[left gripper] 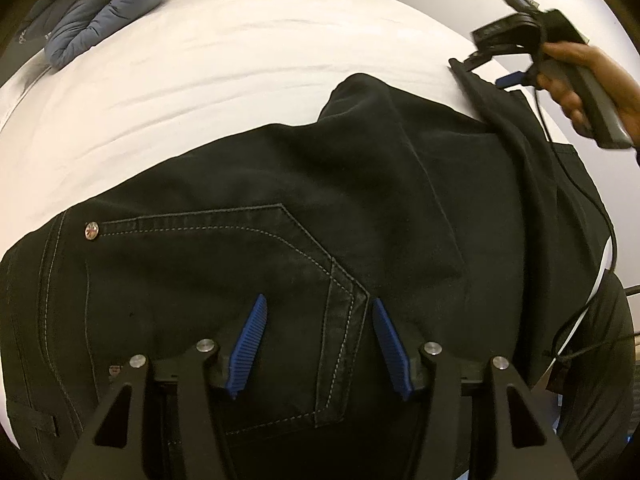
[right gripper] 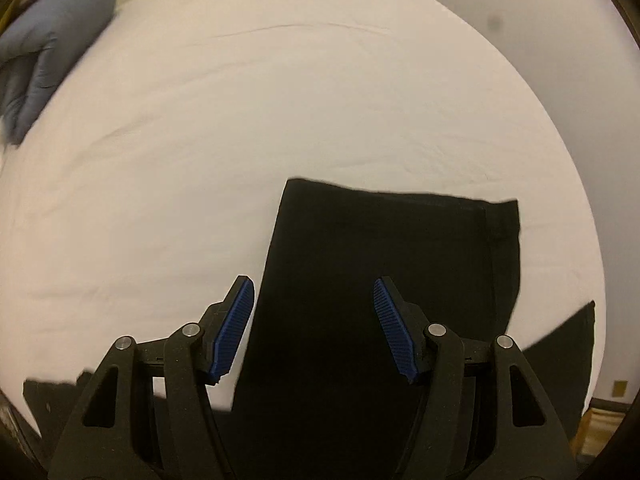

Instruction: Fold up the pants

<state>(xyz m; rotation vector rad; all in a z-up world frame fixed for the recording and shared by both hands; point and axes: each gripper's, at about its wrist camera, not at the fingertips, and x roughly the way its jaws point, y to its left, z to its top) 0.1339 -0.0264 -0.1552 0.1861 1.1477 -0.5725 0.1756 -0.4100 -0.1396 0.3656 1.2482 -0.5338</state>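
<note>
Black pants (left gripper: 280, 208) lie on a white bed (left gripper: 200, 60). In the left wrist view the seat with a stitched back pocket (left gripper: 224, 264) is right under my left gripper (left gripper: 318, 304), which is open and empty just above the pocket's corner. My right gripper (left gripper: 496, 68) shows at the far right over the leg end. In the right wrist view a pant leg (right gripper: 380, 260) with its hem runs up between the fingers of my right gripper (right gripper: 310, 284), which is open and empty above the cloth.
A blue-grey puffy jacket (left gripper: 100, 12) lies at the bed's far left corner; it also shows in the right wrist view (right gripper: 44, 48). A black cable (left gripper: 580, 184) hangs from the right gripper across the pants. A white wall (right gripper: 540, 20) stands behind the bed.
</note>
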